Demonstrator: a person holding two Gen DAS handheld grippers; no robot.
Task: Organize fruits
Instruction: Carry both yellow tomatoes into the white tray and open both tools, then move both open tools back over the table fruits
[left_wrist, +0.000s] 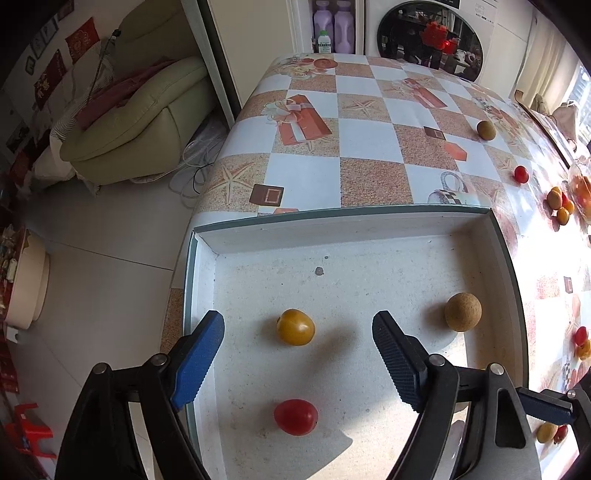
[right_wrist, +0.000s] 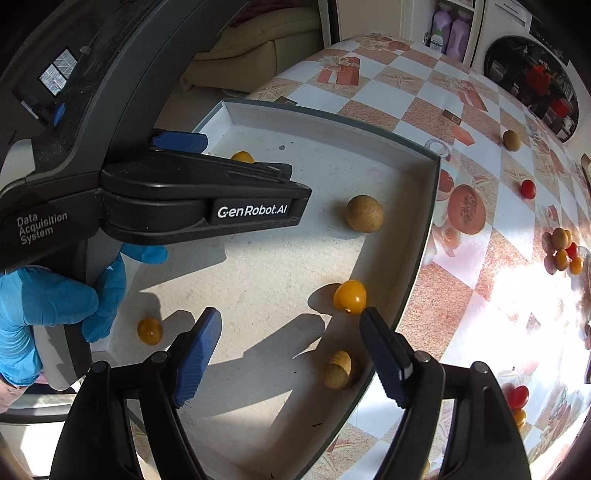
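Observation:
A shallow white tray (left_wrist: 332, 229) sits at the table's near corner. In the left wrist view it holds a yellow tomato (left_wrist: 295, 327), a red tomato (left_wrist: 295, 416) and a brown longan (left_wrist: 463, 312). My left gripper (left_wrist: 298, 354) is open and empty above the tray, the yellow tomato just ahead between its fingertips. In the right wrist view my right gripper (right_wrist: 290, 347) is open and empty over the tray (right_wrist: 428, 206), near a yellow tomato (right_wrist: 349, 296), a longan (right_wrist: 337, 370), another yellow tomato (right_wrist: 149, 331) and a longan (right_wrist: 364, 213). The left gripper's body (right_wrist: 207, 199) crosses that view.
Loose fruit lies on the checked tablecloth: a longan (left_wrist: 485, 130), a red tomato (left_wrist: 521, 174), a cluster (left_wrist: 559, 205) by a glass bowl (left_wrist: 580, 184). More fruit (right_wrist: 563, 249) lies right of the tray. The table's edge drops to the floor at left; a sofa (left_wrist: 140, 122) stands beyond.

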